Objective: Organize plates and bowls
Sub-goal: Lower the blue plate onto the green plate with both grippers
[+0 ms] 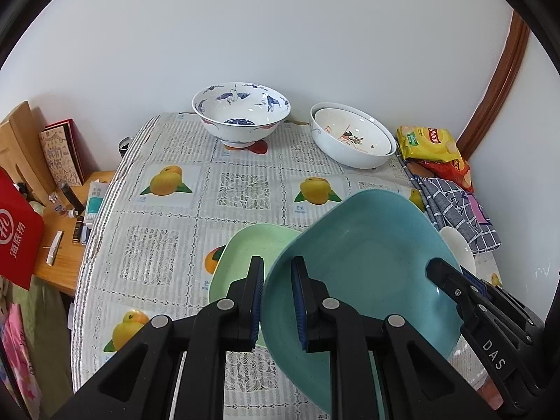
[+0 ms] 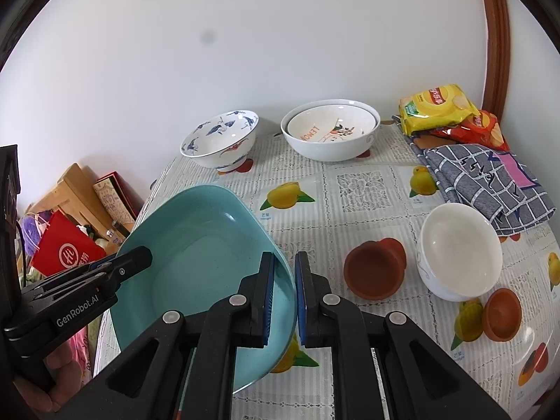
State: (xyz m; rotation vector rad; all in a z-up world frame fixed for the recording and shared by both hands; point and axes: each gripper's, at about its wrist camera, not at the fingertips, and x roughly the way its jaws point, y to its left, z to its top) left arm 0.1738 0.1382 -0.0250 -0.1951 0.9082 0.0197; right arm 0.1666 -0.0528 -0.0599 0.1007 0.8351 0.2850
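Observation:
A teal square plate (image 1: 364, 266) is held tilted above the table between both grippers; it also shows in the right wrist view (image 2: 203, 262). My left gripper (image 1: 278, 301) is shut on its left rim. My right gripper (image 2: 284, 301) is shut on its right rim. A light green plate (image 1: 245, 255) lies flat on the table under and left of the teal one. A blue-crane bowl (image 1: 241, 115) and two nested white bowls (image 1: 353, 136) stand at the back. A plain white bowl (image 2: 458, 248) stands at the right.
Two brown cups (image 2: 374, 269) and a third (image 2: 502, 315) lie near the white bowl. Snack bags (image 2: 437, 108) and a checked cloth (image 2: 490, 182) lie at the back right. A wooden side table (image 1: 59, 245) with clutter stands left of the table.

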